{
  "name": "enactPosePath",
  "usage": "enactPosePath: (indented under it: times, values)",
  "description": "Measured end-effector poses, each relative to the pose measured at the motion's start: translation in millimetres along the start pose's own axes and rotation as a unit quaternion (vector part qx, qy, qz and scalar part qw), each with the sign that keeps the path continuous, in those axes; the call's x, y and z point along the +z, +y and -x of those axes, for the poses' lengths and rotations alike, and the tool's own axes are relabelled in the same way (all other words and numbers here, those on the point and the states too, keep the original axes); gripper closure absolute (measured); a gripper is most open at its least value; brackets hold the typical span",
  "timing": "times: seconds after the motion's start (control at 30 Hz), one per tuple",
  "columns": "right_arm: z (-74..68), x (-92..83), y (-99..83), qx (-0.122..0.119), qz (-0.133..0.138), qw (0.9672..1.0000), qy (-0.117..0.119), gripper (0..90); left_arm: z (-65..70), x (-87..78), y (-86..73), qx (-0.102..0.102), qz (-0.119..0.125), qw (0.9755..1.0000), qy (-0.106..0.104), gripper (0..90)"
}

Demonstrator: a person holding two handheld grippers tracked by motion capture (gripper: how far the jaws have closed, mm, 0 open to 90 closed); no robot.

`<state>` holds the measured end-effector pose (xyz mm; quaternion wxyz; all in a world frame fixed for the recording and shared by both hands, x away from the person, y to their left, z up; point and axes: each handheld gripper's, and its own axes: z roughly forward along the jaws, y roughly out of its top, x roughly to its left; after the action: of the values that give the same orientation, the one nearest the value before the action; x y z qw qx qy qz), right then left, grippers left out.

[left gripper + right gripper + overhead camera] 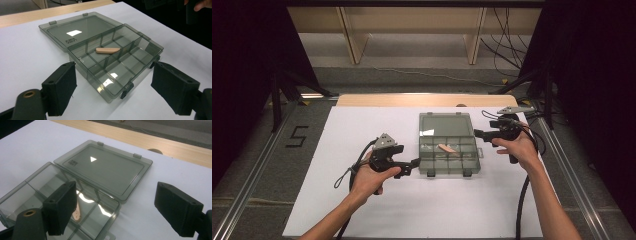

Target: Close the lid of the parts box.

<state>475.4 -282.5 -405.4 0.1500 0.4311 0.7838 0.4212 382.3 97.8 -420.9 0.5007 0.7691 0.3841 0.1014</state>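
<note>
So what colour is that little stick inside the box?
Pale tan, like wood. The stick shows best in the left gripper view.

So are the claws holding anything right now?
No, nothing. The left claw and the right claw are both open and empty, near the open clear box. The little wooden piece lies inside.

A black "5" (297,136) marks the floor (the lid's (75,30) embossed text is unreadable).
</note>
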Motion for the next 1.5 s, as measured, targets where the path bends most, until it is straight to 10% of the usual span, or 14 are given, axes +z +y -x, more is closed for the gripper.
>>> enactPosePath:
  times: [1.5]
  values:
    - [2.2,20.6,1.7,0.007,-0.014,0.9999,0.002,21.6,-22.2,63.4,-9.9,-0.017,-0.109,0.9936,0.02,56.3]
